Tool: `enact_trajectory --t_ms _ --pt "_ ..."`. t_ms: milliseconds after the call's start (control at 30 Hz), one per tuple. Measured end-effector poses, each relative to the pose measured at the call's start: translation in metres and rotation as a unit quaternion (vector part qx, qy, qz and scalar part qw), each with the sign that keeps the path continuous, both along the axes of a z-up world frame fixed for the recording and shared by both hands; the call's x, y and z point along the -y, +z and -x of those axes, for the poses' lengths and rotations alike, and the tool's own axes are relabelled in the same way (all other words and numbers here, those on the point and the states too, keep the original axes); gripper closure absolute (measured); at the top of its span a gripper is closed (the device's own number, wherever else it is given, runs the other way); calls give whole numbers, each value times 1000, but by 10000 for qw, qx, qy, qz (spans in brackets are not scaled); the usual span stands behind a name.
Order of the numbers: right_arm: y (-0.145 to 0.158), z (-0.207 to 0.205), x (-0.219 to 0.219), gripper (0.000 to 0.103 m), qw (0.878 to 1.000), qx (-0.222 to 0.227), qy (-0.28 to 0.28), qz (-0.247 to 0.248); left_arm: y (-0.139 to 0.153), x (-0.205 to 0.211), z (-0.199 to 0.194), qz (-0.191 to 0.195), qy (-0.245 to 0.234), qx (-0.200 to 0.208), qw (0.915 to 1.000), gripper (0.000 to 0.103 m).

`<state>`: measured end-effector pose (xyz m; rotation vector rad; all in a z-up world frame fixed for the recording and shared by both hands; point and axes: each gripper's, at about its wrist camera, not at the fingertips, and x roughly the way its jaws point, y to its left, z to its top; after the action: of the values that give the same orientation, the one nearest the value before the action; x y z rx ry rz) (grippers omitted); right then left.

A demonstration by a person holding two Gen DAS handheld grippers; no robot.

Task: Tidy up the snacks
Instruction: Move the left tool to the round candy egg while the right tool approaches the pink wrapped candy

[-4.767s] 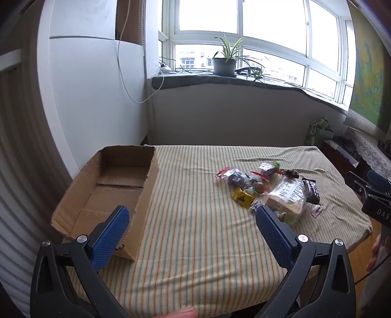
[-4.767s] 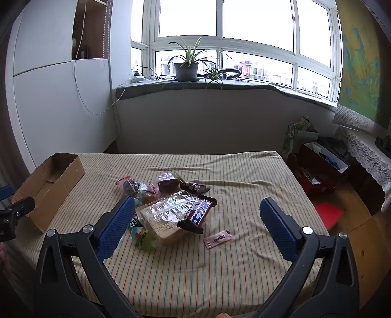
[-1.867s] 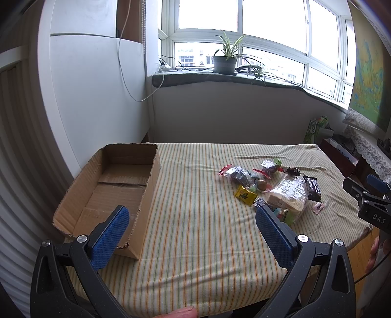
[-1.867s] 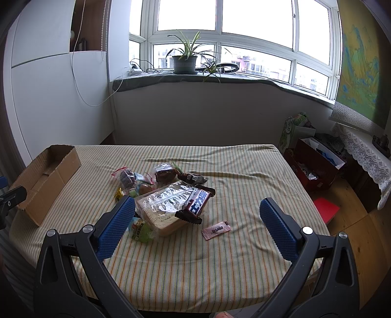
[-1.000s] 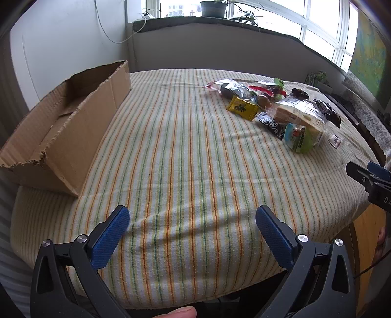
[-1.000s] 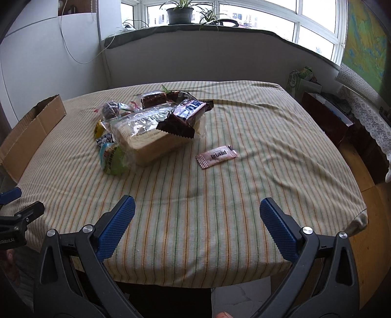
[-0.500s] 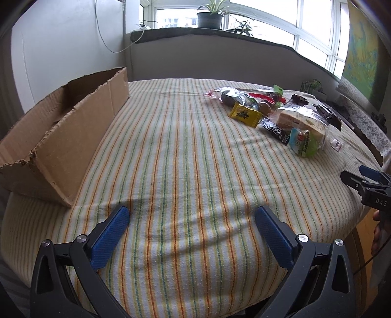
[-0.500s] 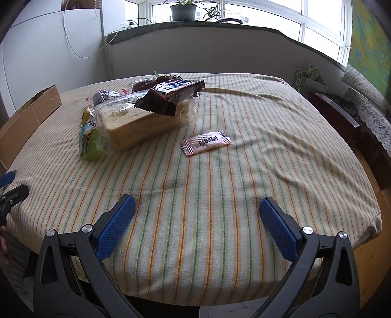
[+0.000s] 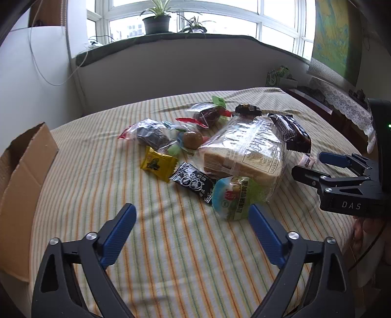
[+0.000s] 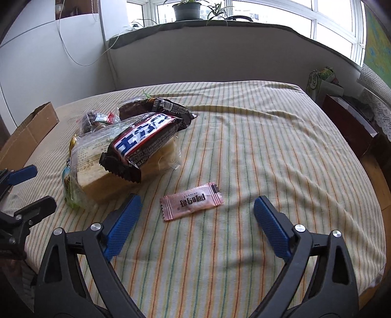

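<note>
A pile of snacks lies on the striped tablecloth (image 9: 171, 244): a clear bag of sliced bread (image 9: 244, 151), a brown chocolate bar (image 10: 146, 139) resting on it, a green round packet (image 9: 234, 198), a black packet (image 9: 193, 182) and a yellow packet (image 9: 158, 162). A small pink sachet (image 10: 193, 200) lies apart. My left gripper (image 9: 190, 220) is open, just short of the green and black packets. My right gripper (image 10: 195, 208) is open, its fingers either side of the pink sachet. An open cardboard box (image 9: 22, 176) stands at the left.
More wrapped sweets (image 9: 156, 134) lie behind the bread. The right gripper (image 9: 315, 168) shows in the left wrist view by the table's right edge. A wall and a windowsill with a potted plant (image 9: 156, 22) lie beyond the table. Boxes (image 10: 342, 102) stand on the floor at right.
Both grippers have moved forward and down toward the snacks. The left one has swung right from the box toward the pile. The right one has closed in on the pink sachet.
</note>
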<state>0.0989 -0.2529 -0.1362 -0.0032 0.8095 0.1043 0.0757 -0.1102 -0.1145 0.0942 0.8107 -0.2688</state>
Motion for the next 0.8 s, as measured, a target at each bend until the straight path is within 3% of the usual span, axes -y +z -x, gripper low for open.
enact_trajectory --t_ms 33,133,167,233,300,400,533,800 --pt "-1 -1 -1 16 10000 6 17 36 -3 3 -4 93 -79 -94 9999 30" --pt "-3 2 -1 23 9999 103 60 114 -5 9 -6 256 -283 -164 9991 40" --pt "-3 3 -2 27 9998 129 84 145 -4 12 -2 194 -342 -130 9991 42" --pt "-3 6 -4 34 9995 178 169 188 -3 15 0 210 -492 -125 9985 59" --pt "-3 9 -5 48 9992 247 242 188 -2 17 1 307 -585 -144 9977 69" --pt "-3 12 -5 61 9989 322 296 188 0 15 0 374 -633 -164 9972 73" --pt "-3 17 -4 65 9984 413 328 187 3 13 -4 470 -729 -170 9961 82" --pt "-3 28 5 67 9977 611 277 -60 4 10 -3 581 -772 -166 9952 88"
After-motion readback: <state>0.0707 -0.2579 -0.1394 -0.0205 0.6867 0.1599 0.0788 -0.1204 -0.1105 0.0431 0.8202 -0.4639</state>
